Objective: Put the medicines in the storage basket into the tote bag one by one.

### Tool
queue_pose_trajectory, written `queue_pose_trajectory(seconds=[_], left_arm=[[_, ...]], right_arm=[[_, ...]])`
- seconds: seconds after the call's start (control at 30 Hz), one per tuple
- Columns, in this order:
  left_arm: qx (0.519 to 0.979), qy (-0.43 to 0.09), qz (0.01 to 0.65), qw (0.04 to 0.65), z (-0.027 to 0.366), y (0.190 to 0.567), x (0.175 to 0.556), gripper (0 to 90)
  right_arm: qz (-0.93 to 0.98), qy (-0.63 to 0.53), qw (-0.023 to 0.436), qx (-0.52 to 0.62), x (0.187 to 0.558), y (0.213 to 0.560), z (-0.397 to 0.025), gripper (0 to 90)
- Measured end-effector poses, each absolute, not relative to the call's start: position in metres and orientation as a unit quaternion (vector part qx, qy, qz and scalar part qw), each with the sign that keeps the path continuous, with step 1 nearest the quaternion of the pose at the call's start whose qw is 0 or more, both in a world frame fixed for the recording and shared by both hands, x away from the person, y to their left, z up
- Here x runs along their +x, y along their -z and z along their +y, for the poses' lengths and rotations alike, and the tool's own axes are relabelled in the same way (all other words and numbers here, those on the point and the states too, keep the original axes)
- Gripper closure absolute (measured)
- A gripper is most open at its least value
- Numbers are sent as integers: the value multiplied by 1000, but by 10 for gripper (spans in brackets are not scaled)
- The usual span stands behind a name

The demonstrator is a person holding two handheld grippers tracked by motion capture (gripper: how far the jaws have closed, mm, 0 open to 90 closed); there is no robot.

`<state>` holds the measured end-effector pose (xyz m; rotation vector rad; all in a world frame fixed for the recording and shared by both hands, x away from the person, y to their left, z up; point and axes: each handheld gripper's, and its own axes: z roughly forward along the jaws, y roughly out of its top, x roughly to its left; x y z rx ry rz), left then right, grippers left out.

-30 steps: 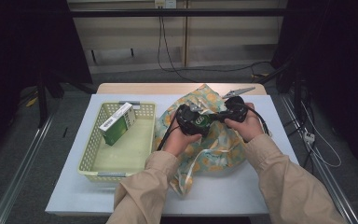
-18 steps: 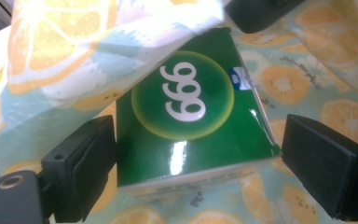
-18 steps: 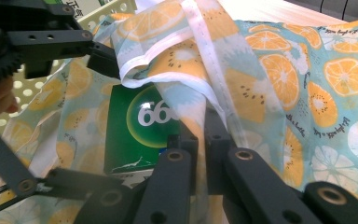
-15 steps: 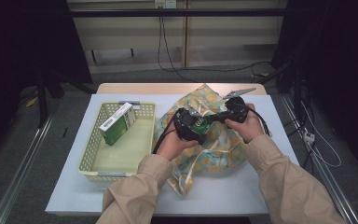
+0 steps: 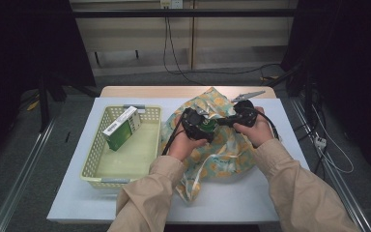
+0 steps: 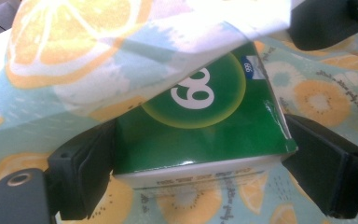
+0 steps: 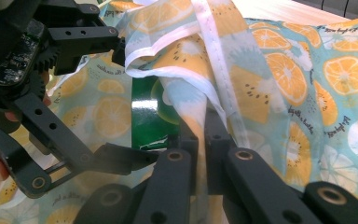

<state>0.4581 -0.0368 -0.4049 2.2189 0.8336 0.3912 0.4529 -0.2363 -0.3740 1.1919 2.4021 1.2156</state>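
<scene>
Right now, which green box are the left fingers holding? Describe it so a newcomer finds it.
On the white table, look at the citrus-print bag right of the yellow basket. The green box sits at its mouth, half under cloth; the other box lies in the basket.

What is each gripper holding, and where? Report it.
Left gripper: green box, clamped across its sides. Right gripper: fruit-print bag, pinched at its white-hemmed edge.

A white rectangular counter (image 5: 270, 193) with a pale wooden strip (image 5: 174, 91) along its far edge stands on a grey floor (image 5: 24, 159). Metal rails (image 5: 17, 176) run along the floor on both sides. Behind, a beige panelled wall (image 5: 135, 36) carries a dark horizontal bar (image 5: 125, 13), with black cables (image 5: 171, 48) hanging down. Both far corners lie in deep shadow.
</scene>
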Motion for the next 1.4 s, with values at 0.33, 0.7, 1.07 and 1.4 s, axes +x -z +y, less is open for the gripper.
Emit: queue_pose_trajectory(seconds=[0.33, 0.7, 1.07, 1.4], left_arm=[[864, -113, 314, 377, -16, 380, 440, 107], [865, -107, 318, 373, 26, 353, 433, 98], [850, -128, 346, 376, 75, 335, 437, 79], [844, -146, 368, 363, 121, 334, 444, 73]], right_arm=[[813, -405, 104, 406, 454, 376, -236, 896], [814, -404, 106, 404, 454, 376, -233, 896], [814, -406, 105, 402, 454, 379, -232, 896], [814, -406, 105, 402, 453, 378, -233, 896]])
